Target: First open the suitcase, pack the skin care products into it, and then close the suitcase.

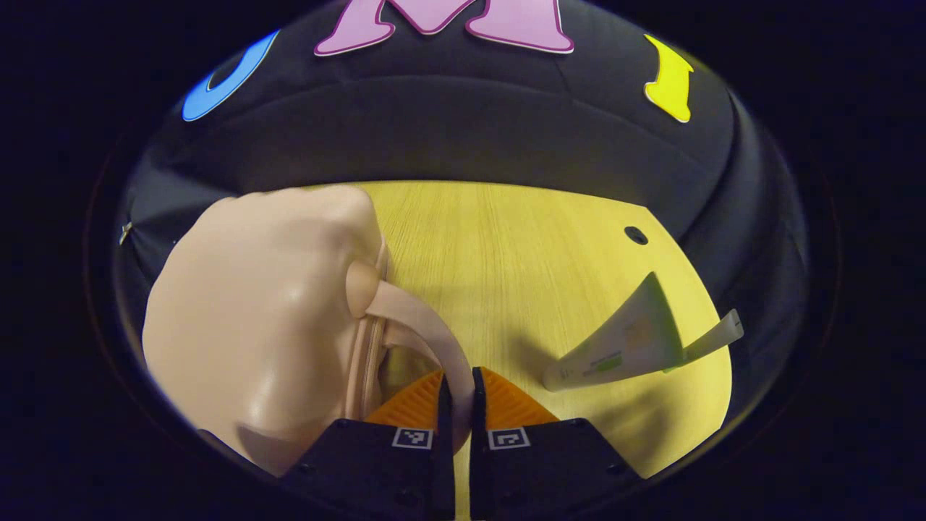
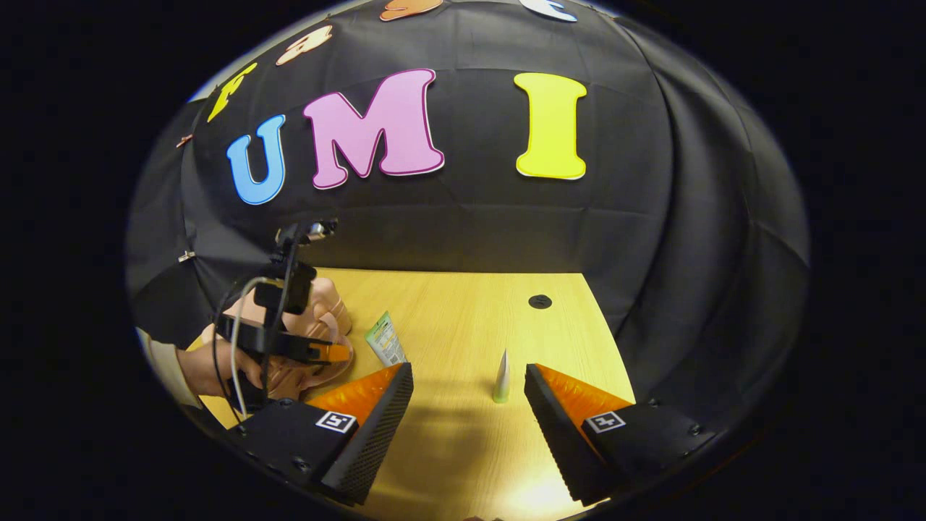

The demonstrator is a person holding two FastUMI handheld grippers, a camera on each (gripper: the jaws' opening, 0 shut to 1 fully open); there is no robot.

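**A:** Where do you stand on the suitcase?

**B:** You're at the very start. Your left gripper [image 1: 457, 394] has its jaws clenched on the handle [image 1: 427, 322] of the suitcase [image 1: 253, 318], the small pale rounded case lying at the left side of the worktop [image 1: 506, 239]. In the left gripper view the seam between the two shells looks closed or barely parted; I can't tell which.

**A:** And the skin care products?

**B:** None is packed, as far as you can see. One tube [image 1: 622, 347] lies flat on the worktop, apart from the case on its right in the left gripper view. In the right gripper view a green-printed tube [image 2: 385, 339] sits just beside the case, and a slim tube [image 2: 501, 378] stands upright on its cap, near the middle of the worktop between your right gripper's fingers. How these match across views I can't say for sure.

**A:** What's your right gripper [image 2: 469, 405] doing?

**B:** Its jaws are released and spread wide, grasping nothing, hanging above the worktop near the upright tube.

**A:** So what's left?

**B:** By my judgement, nearly everything: you must get the lid fully open, carry each tube in, then close the case.
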